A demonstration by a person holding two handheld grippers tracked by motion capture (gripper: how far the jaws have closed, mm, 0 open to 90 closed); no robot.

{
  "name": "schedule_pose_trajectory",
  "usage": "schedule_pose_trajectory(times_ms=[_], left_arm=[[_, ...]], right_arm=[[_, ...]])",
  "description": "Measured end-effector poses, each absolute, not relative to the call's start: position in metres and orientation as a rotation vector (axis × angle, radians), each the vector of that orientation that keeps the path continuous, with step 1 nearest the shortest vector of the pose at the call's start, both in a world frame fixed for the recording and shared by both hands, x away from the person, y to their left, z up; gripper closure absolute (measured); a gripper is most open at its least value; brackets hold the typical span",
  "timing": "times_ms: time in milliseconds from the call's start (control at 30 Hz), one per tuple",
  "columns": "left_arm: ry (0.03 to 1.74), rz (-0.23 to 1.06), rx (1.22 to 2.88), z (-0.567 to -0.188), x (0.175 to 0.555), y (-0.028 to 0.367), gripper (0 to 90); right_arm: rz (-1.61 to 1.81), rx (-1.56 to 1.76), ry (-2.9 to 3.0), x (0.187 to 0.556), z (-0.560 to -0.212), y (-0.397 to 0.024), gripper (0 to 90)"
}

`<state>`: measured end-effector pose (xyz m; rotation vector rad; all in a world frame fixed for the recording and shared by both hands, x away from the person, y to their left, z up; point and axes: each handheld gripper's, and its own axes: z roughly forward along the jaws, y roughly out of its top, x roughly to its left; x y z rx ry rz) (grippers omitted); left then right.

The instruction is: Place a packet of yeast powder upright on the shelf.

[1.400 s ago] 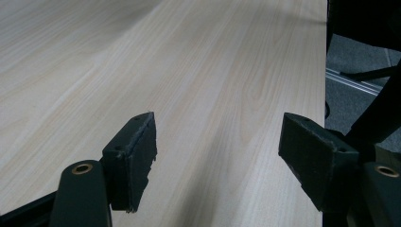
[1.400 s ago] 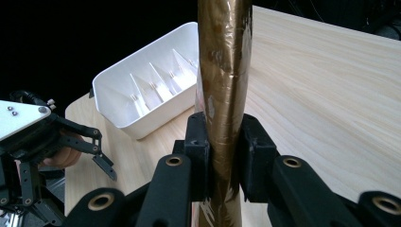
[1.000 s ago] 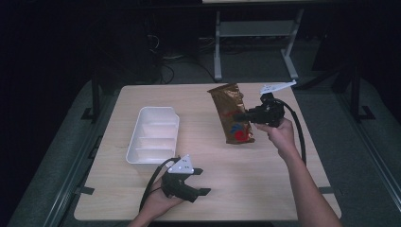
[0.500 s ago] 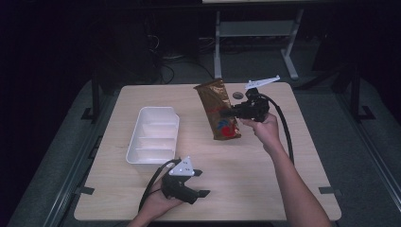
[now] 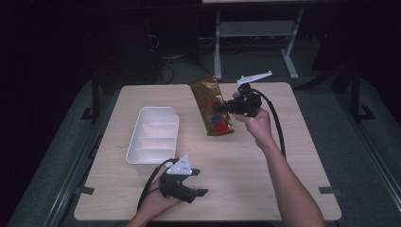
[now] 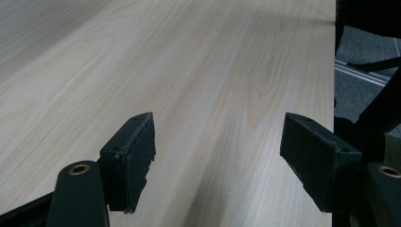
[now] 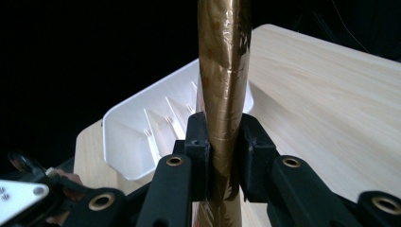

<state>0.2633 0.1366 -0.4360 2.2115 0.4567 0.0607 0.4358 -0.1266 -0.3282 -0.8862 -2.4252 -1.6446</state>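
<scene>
Between right tongs [image 7: 222, 142] — gold bag [image 5: 213, 105]

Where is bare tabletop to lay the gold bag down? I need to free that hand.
Free: the stretch right of the white tray, under the gold bag held by the right hand-held gripper, reaching the table's right edge. Crowded: the tray's side and the near edge by the left hand-held gripper.

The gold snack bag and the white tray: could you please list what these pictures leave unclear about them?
- Gold snack bag, high view: its printed text is too small to read.
- Same bag, right gripper view: seen edge-on, top and bottom cut off by the frame, front hidden.
- White tray, right gripper view: partly hidden behind the bag and the right gripper.
</scene>
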Motion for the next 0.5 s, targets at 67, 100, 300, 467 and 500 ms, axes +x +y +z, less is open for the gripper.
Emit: schedule_pose_trajectory(times_ms=[67,100,300,467,500], left_arm=[[0.457,0.061,2.222,-0.437,0.264,0.137,26.6],[0.458,0.060,2.223,-0.437,0.264,0.137,26.6],[0.457,0.063,2.220,-0.437,0.265,0.140,26.7],[0.454,0.060,2.217,-0.437,0.266,0.142,26.7],[0.452,0.060,2.218,-0.437,0.266,0.142,26.7]], right_arm=[[-1.653,-0.875,-2.426,0.438,-0.324,-0.121,75.8],[-1.654,-0.872,-2.428,0.439,-0.322,-0.119,75.8],[-1.652,-0.848,-2.440,0.446,-0.314,-0.106,75.9],[-1.648,-0.829,-2.444,0.452,-0.310,-0.095,75.9],[-1.644,-0.825,-2.451,0.452,-0.310,-0.092,75.9]])
